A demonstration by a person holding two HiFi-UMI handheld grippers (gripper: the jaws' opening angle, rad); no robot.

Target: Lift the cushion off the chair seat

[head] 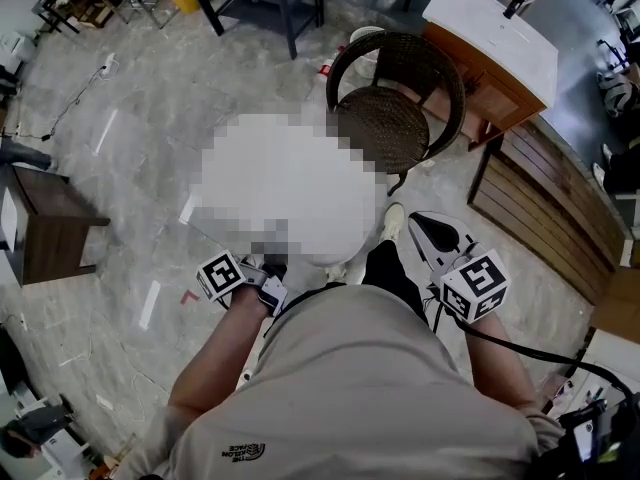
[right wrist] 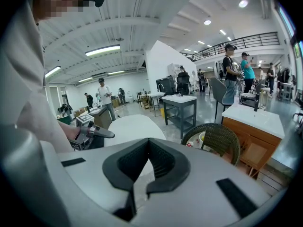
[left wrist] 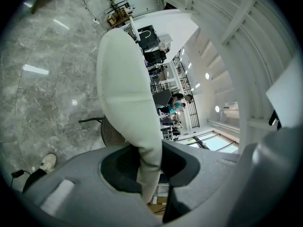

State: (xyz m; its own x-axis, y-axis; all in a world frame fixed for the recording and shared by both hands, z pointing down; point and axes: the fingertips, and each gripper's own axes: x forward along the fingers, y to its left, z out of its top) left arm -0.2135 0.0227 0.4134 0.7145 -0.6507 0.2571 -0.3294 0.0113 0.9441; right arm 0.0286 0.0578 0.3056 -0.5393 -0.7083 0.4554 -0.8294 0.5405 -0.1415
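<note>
- Grey marble floor (head: pixel 130 158) takes up most of my head view, and my own beige shirt fills the bottom of it.
- Wooden cabinet with a white top (head: pixel 480 28) sits in the upper right corner of the head view, just right of the chair.
- The cushion (right wrist: pixel 135 126) is white and roundish, and it's off the seat. In the right gripper view it hangs roughly flat at centre left, clear of the chair, which shows to its right. In the head view a mosaic patch covers most of it, mid-frame between me and the chair.
- The chair (head: pixel 400 118) is dark wicker with a curved back, upper centre-right of the head view, and what shows of its woven seat is bare.
- Left gripper (left wrist: pixel 147 167): jaws are narrow and clamped on the cushion's edge. In its own view the cushion rises out of the pads edge-on, up the middle of the frame.
- Right gripper (right wrist: pixel 149 143): pads meet at the tips with nothing pinched between them as far as I can see. The cushion lies beyond them, not in them. In the head view this gripper is lower right, apart from the patch.
- A white shoe (head: pixel 393 223) peeks out mid-frame, between the patch and the right gripper.
</note>
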